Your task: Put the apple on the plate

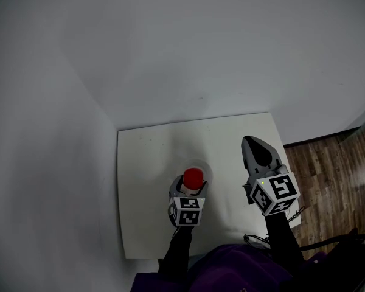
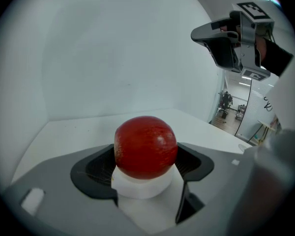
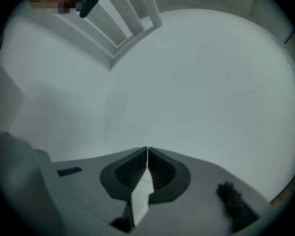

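The apple [image 2: 145,146] is deep red with faint paler streaks. The table [image 1: 152,163] is plain white, the walls [image 1: 170,53] pale grey and the floor [image 1: 328,169] brown wood planks. The left gripper [image 1: 193,186] and right gripper [image 1: 250,143] are grey with black ribbed pads [image 3: 130,170]. Their cubes [image 1: 274,193] carry black-and-white square markers. The person's top [image 1: 231,269] is purple and the sleeves [image 1: 181,248] are black.

Table [image 1: 149,181]: white, square top.
Setting: far and left edges against white walls [image 1: 170,53]; wood floor [image 1: 328,163] past the right edge.
Plate [image 1: 205,168]: faint round white shape near the table's middle, barely distinct.
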`<state>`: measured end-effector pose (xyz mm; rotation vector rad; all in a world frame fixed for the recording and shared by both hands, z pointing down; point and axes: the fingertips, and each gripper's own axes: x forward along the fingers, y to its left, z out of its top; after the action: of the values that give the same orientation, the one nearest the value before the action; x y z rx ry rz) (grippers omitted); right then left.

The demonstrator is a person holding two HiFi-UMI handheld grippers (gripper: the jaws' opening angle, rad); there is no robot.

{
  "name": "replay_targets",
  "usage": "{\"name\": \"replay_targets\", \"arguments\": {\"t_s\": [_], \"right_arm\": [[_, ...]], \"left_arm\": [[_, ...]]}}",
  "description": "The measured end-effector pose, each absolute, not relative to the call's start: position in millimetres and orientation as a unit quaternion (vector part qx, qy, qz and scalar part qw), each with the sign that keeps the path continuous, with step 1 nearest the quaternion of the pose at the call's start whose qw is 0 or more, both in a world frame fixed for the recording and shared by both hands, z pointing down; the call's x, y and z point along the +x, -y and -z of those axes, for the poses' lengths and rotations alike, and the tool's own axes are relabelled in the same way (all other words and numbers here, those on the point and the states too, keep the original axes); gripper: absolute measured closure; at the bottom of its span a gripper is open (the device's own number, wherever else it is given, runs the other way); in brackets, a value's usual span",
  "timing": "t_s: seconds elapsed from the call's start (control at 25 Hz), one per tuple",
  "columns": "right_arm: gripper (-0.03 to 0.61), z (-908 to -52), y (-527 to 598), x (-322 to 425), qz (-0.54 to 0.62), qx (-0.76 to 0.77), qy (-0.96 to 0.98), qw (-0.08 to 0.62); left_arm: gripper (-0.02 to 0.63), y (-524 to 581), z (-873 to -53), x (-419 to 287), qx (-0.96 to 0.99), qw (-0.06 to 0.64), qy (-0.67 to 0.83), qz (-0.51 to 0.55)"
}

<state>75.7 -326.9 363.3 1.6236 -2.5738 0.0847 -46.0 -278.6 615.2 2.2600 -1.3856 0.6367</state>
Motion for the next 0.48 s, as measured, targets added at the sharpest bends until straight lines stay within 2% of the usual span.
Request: {"name": "replay_targets", "arguments": {"t_s": [0.48], "right_arm": [[0.566,-366,327,76,-0.033,0.534,0.843,0.049]], "left_arm": [[0.236,273,-642,-40,0.804,0.243,0.479,-0.255]]}}
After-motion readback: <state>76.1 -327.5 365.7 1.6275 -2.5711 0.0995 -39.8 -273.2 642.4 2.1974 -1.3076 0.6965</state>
